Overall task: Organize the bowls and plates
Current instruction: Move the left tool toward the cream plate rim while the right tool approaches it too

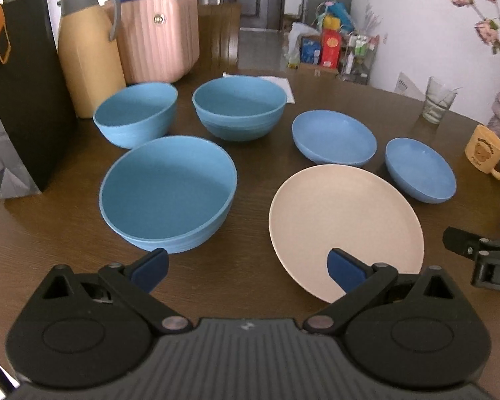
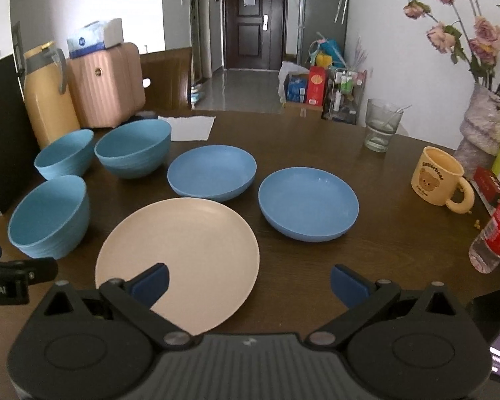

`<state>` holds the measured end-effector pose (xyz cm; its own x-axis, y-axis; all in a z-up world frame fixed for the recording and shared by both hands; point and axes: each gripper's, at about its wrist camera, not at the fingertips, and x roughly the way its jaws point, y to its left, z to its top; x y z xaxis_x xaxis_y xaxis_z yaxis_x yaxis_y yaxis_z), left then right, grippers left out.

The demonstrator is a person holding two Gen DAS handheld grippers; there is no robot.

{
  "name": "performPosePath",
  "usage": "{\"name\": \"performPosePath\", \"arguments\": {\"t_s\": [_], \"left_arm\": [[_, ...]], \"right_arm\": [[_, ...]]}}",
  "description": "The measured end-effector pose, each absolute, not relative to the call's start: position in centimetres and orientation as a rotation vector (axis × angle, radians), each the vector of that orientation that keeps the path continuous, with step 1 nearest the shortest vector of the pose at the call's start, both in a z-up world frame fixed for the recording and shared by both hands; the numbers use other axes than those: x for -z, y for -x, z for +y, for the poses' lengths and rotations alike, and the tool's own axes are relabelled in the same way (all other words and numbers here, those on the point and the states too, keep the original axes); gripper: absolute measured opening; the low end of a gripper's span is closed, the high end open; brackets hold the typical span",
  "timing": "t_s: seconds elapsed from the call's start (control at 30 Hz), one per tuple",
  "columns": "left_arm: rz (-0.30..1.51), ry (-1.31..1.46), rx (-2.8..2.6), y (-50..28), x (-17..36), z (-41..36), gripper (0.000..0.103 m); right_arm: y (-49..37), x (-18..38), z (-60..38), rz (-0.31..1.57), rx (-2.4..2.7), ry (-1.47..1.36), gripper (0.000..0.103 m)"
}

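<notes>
On the brown table (image 1: 256,286) stand three deep blue bowls: a near one (image 1: 168,193) (image 2: 48,215), a far-left one (image 1: 135,116) (image 2: 65,156) and a far-middle one (image 1: 240,111) (image 2: 133,151). Two shallow blue plates lie to the right, one further back (image 1: 333,136) (image 2: 211,171) and one nearer the right (image 1: 420,170) (image 2: 308,203). A cream plate (image 1: 345,230) (image 2: 178,256) lies nearest. My left gripper (image 1: 248,268) is open and empty, between the near bowl and the cream plate. My right gripper (image 2: 250,285) is open and empty, its left finger over the cream plate's near edge.
At the back left stand a black bag (image 1: 20,93), a yellow thermos jug (image 1: 86,46) and a pink case (image 1: 156,36). A glass (image 2: 381,125), a bear mug (image 2: 438,178), a vase of flowers (image 2: 483,123) and a bottle (image 2: 496,233) crowd the right side. White paper (image 2: 188,126) lies at the far edge.
</notes>
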<state>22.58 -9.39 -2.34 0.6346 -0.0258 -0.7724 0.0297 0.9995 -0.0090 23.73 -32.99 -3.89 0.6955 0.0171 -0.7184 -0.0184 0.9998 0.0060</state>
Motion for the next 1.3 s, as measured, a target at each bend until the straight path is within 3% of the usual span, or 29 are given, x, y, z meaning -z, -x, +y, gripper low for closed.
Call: {"name": "performPosePath", "arguments": {"t_s": [0.33,0.5,0.63,0.67,0.87,1.03,1.3], "left_arm": [[1.0,0.081,0.009,-26.2,3.4,-10.0,0.103],[1.045,0.098,0.004,-27.4,4.0,-10.9,0.101],[1.083,0.115,-0.005,-28.5,4.9,-11.3,0.085],[1.099,0.122,-0.005,-28.8,5.2,-11.4,0.078],[1.161,0.147,-0.02,-30.2,6.8,-11.8,0.053],[1.179,0.153,-0.021,-30.8,7.5,-12.0,0.047],[1.192,0.162,-0.031,-31.8,7.9,-11.6,0.038]], "right_arm": [[-27.7,5.1,-33.7,0.87,-0.064,0.001,0.103],[-29.0,5.9,-33.9,0.901,-0.098,-0.011,0.097],[-30.1,6.7,-34.5,0.929,-0.114,-0.026,0.092],[-30.4,7.0,-34.6,0.936,-0.117,-0.029,0.089],[-31.7,8.1,-35.3,0.971,-0.136,-0.045,0.07],[-32.6,8.8,-35.7,0.989,-0.156,-0.035,0.065],[-34.3,9.8,-36.1,1.021,-0.182,-0.048,0.043]]}}
